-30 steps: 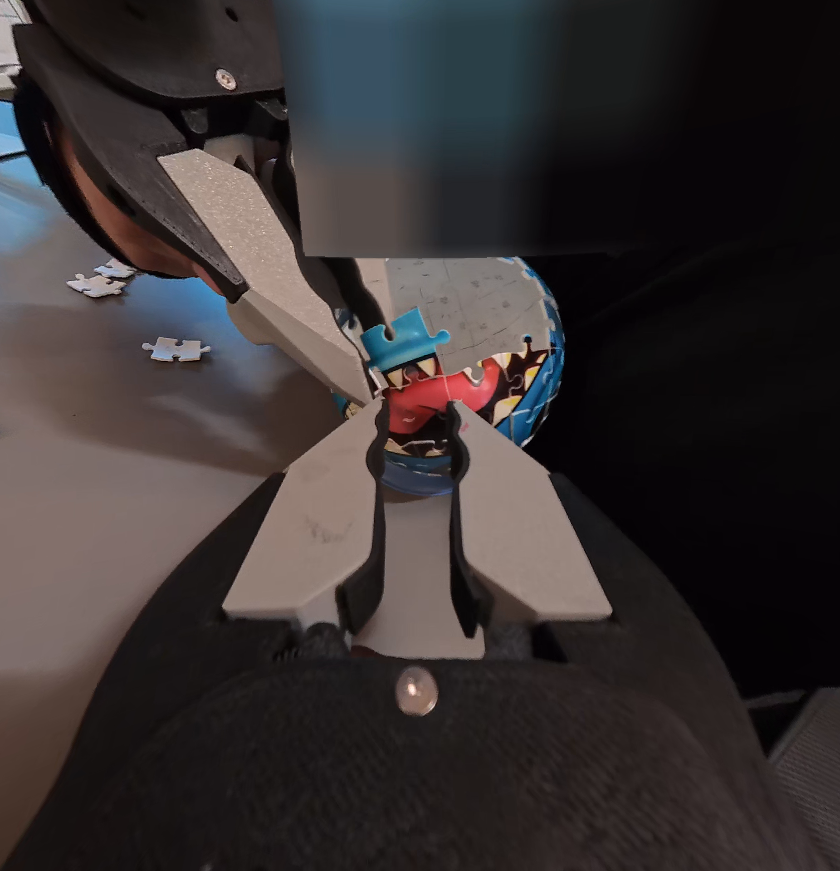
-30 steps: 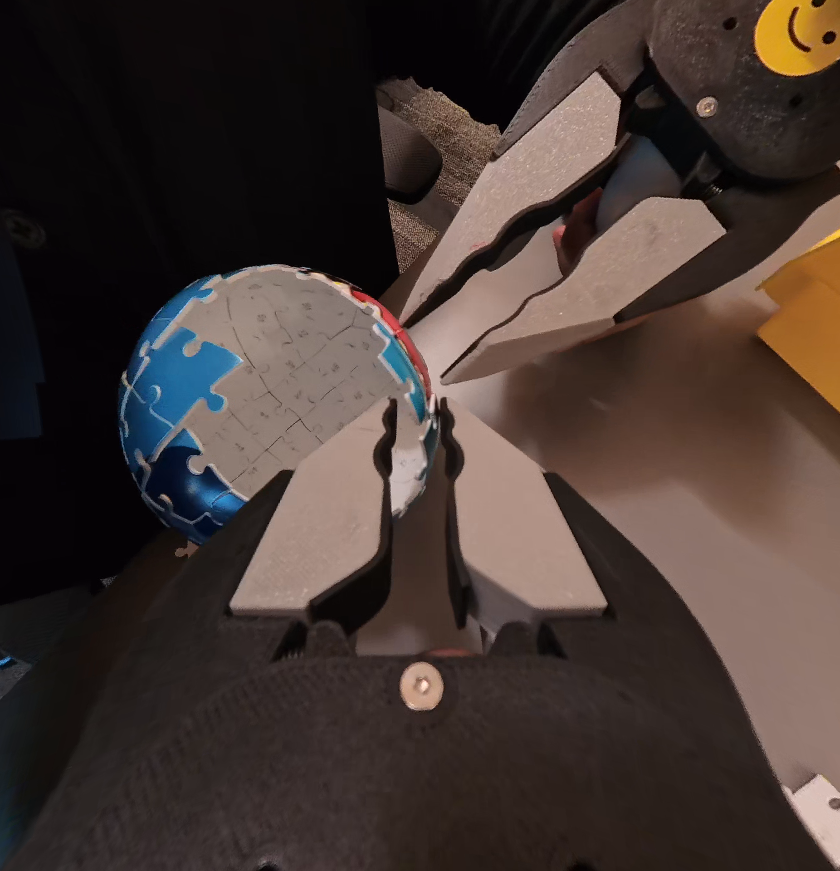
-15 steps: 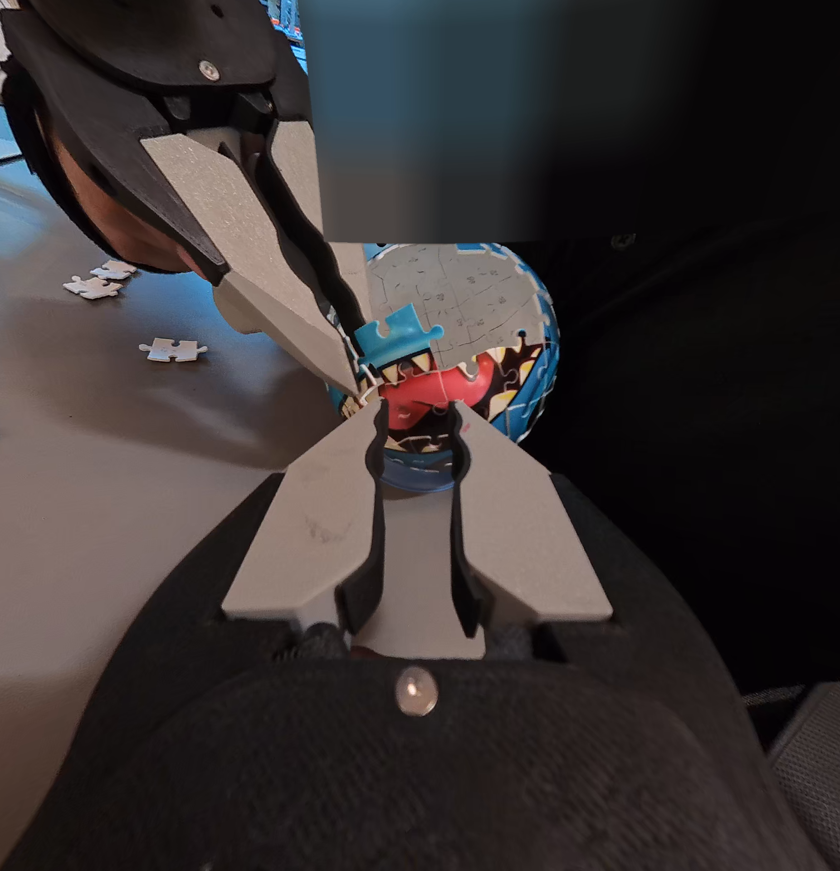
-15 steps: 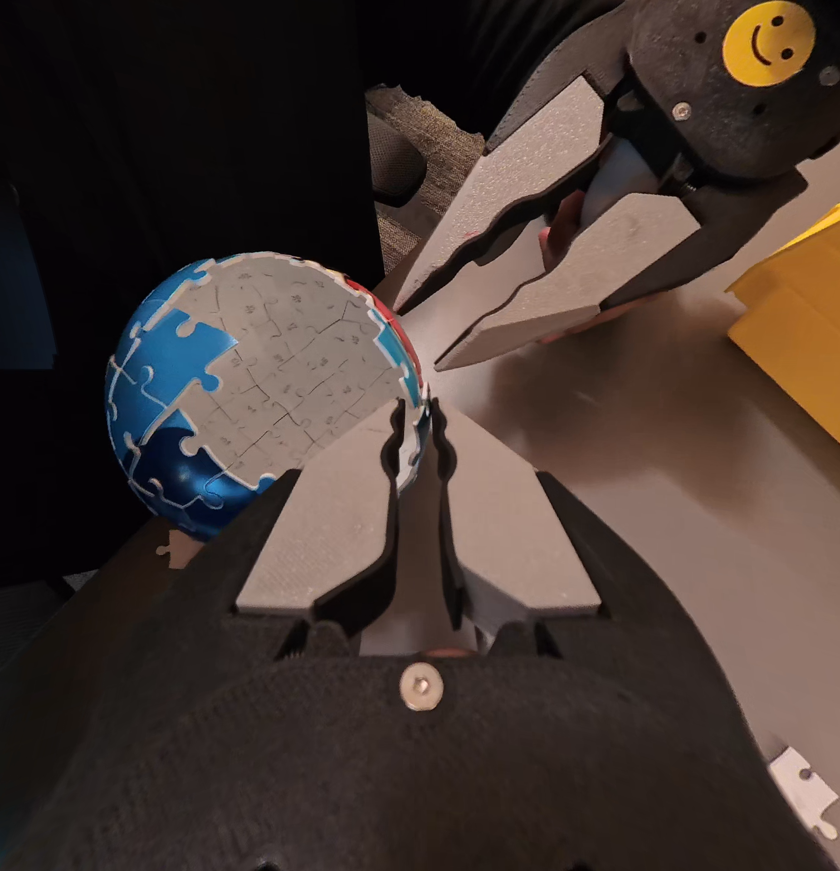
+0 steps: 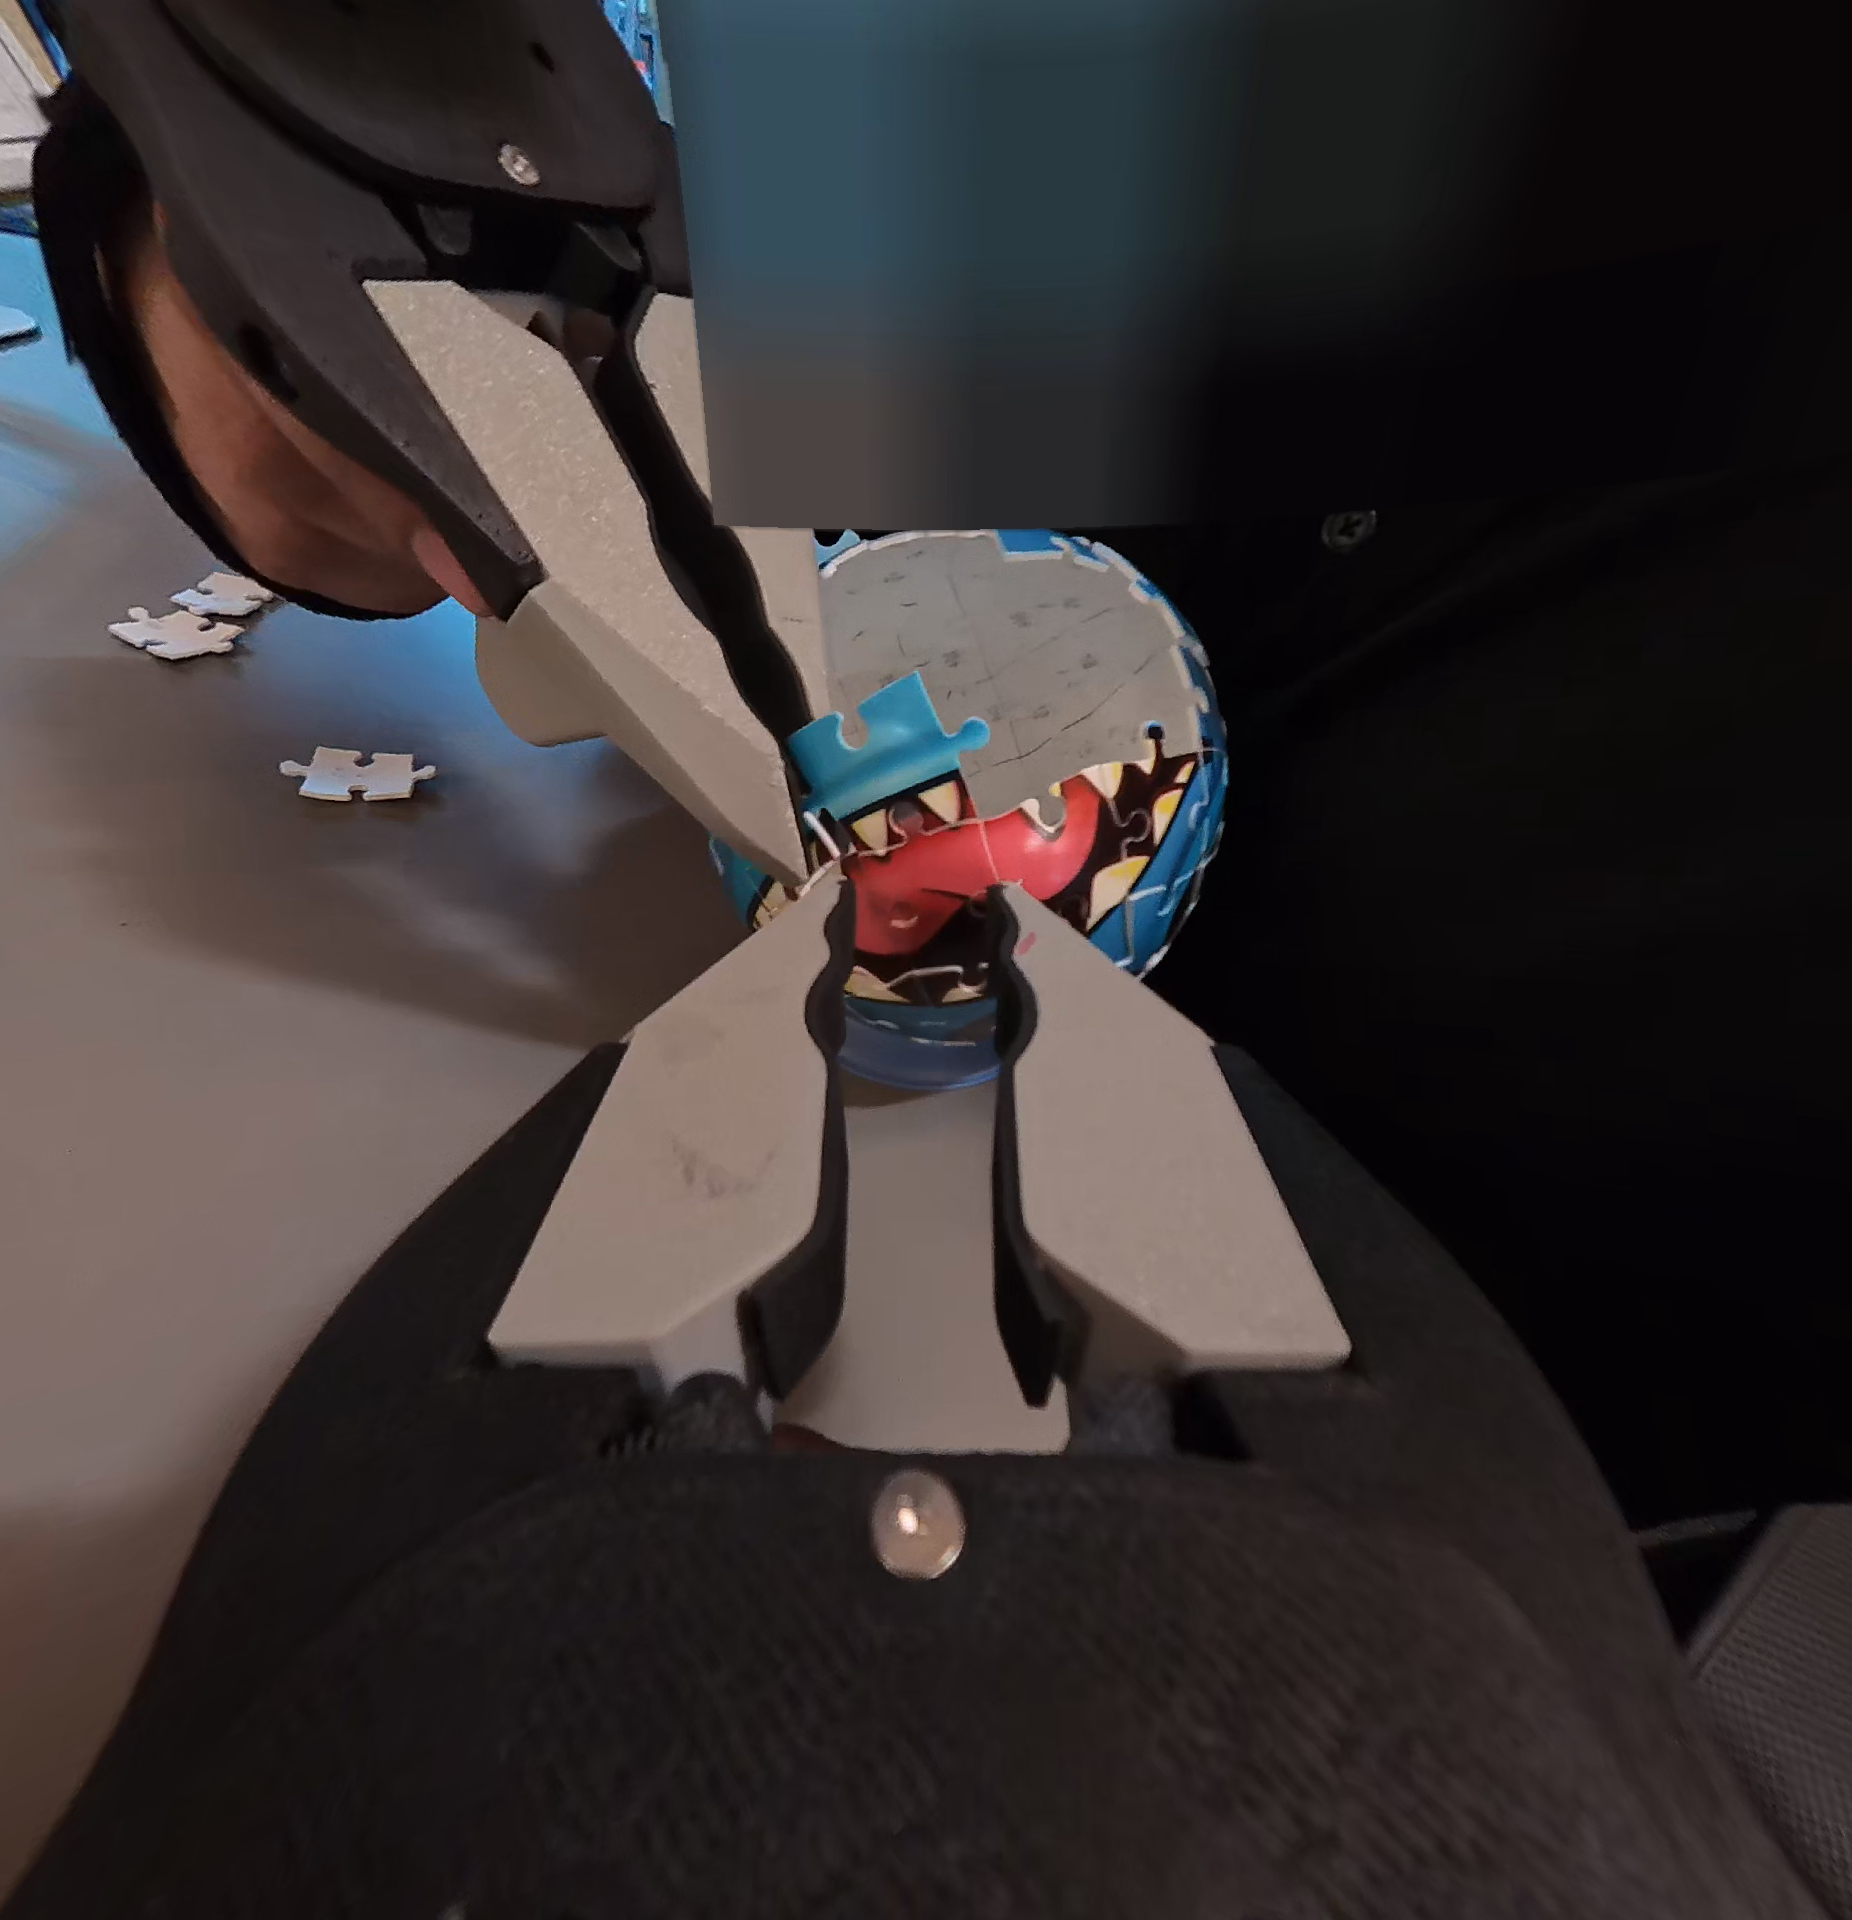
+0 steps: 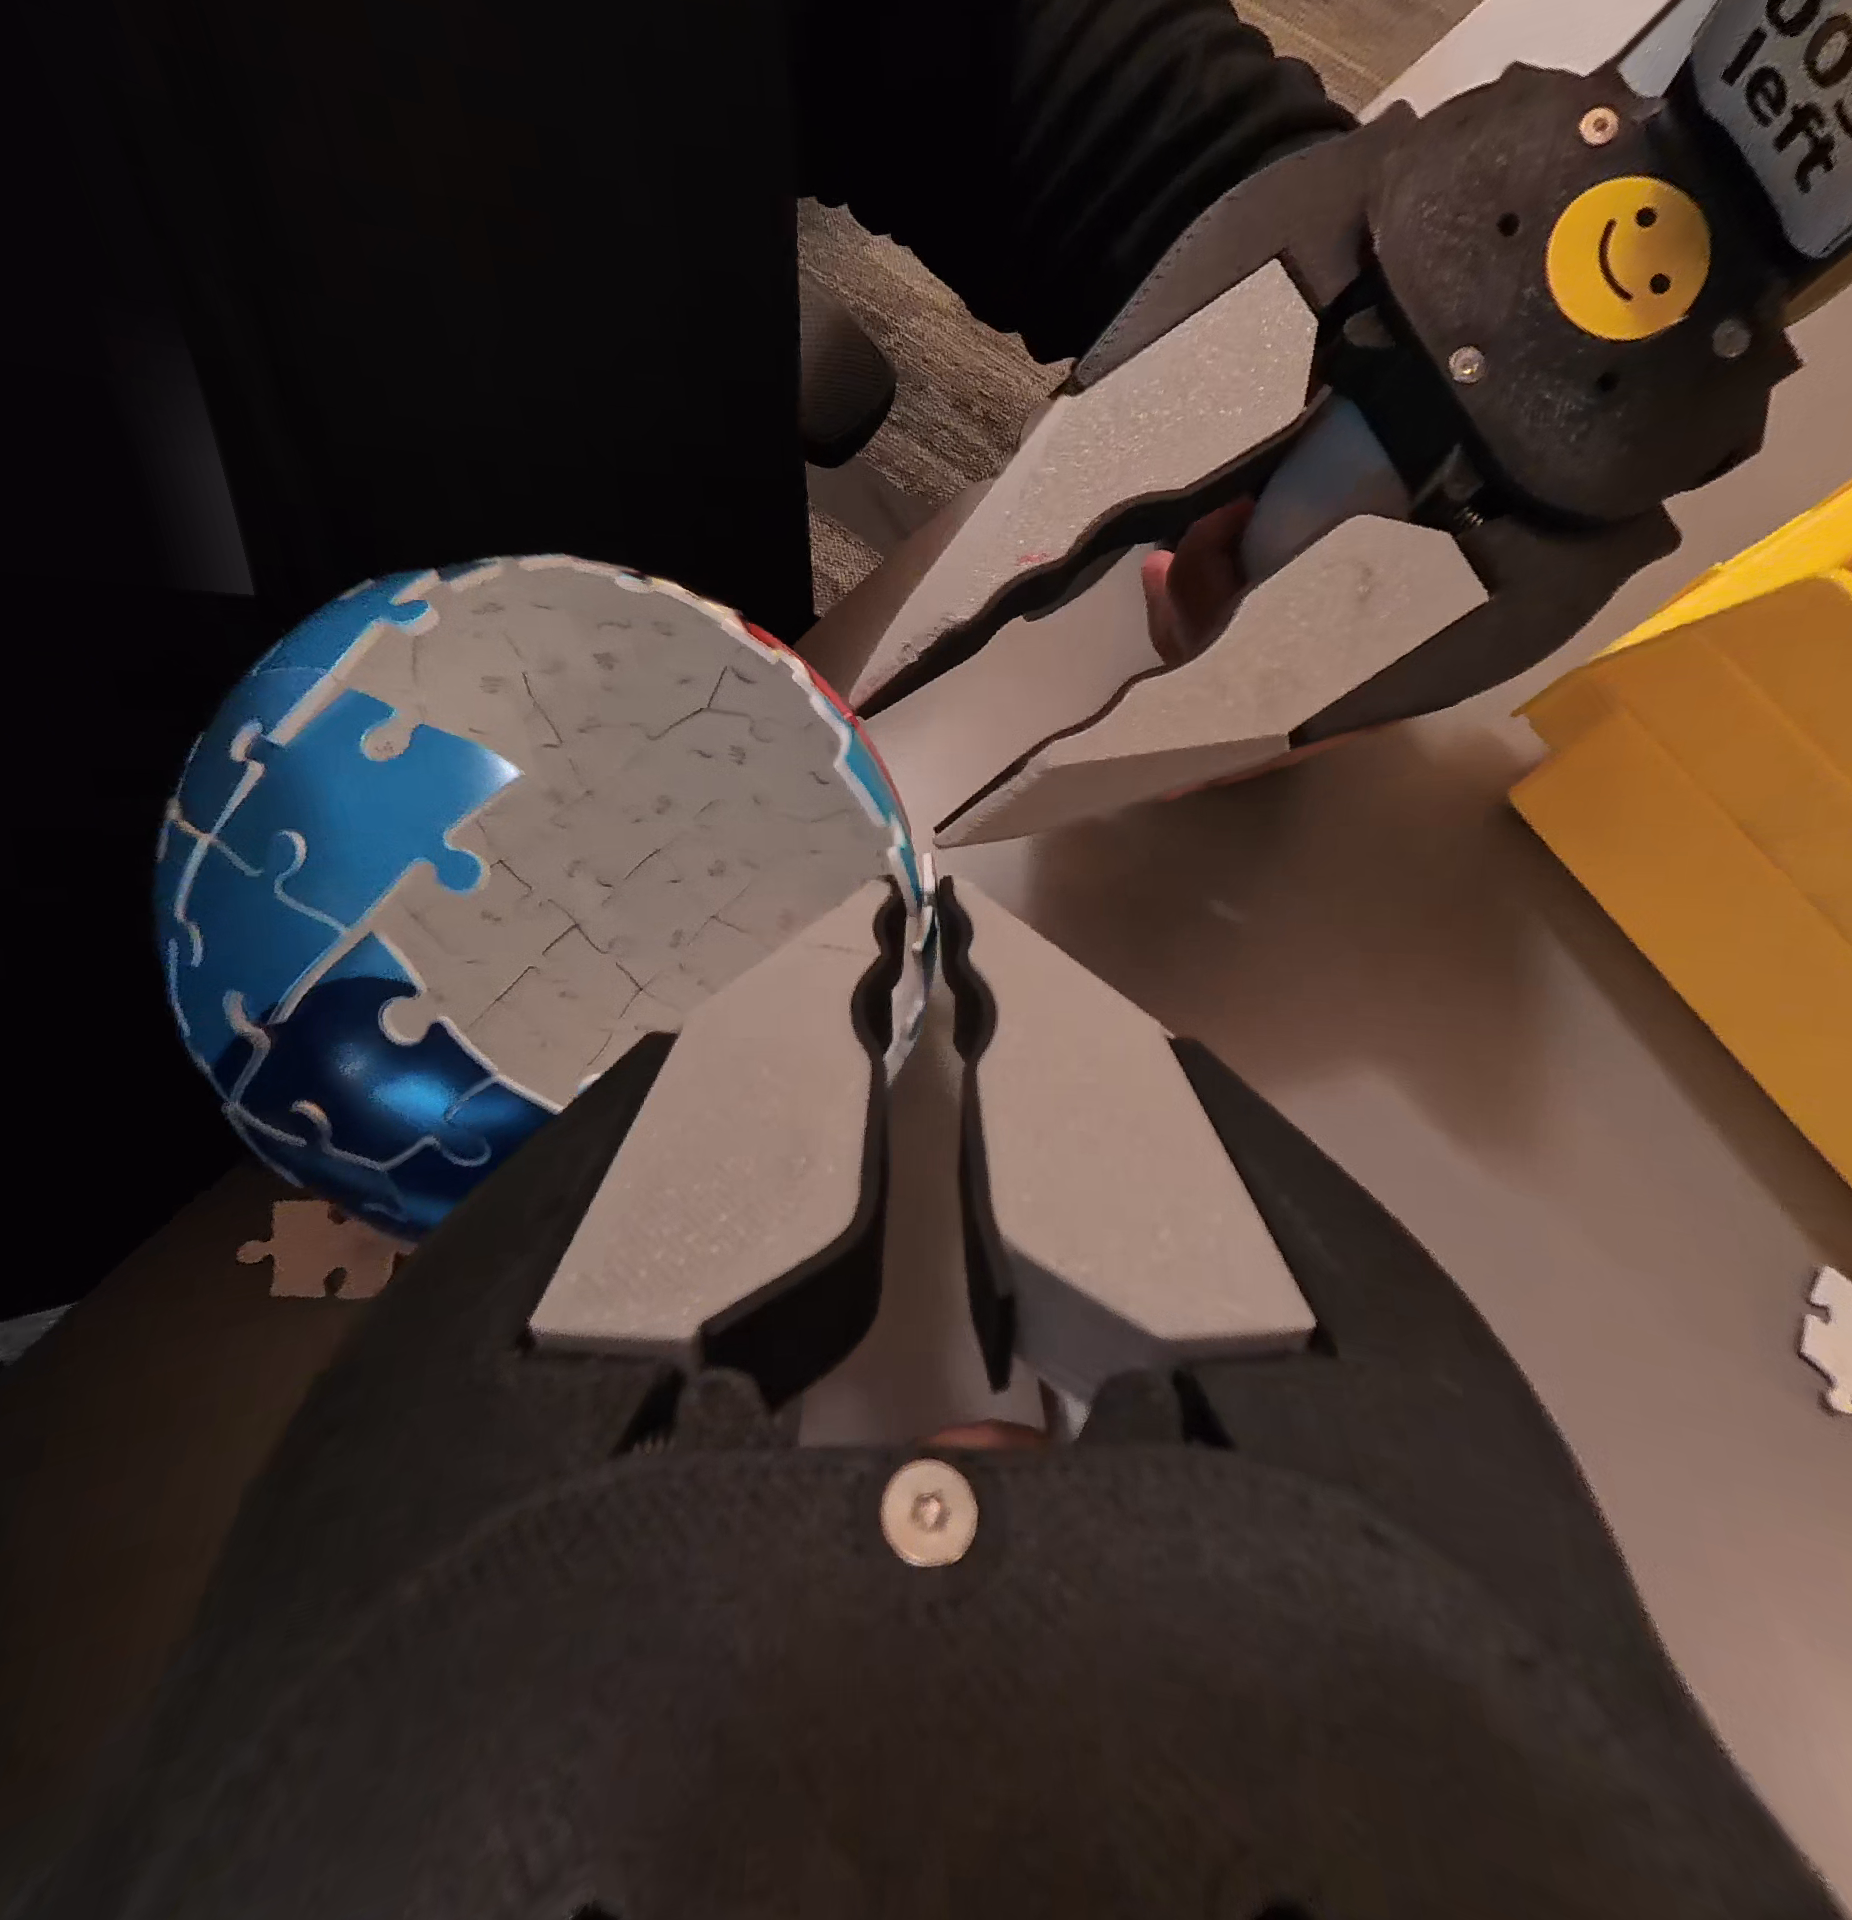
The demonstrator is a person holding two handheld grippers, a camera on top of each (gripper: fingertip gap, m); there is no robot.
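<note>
Grey counter (image 5: 226, 1039) carries everything. The right gripper (image 6: 917, 904) has its fingers closed on the edge piece of the puzzle ball (image 6: 548, 862), seemingly steadying it at the counter's near edge. The left gripper (image 5: 917, 899) has its fingers parted, tips touching the ball's red front. Loose puzzle pieces (image 5: 359, 774) lie farther left; a yellow bin (image 6: 1732, 831) sits right.

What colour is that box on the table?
Yellow plastic box; clearest in the right wrist view.
</note>
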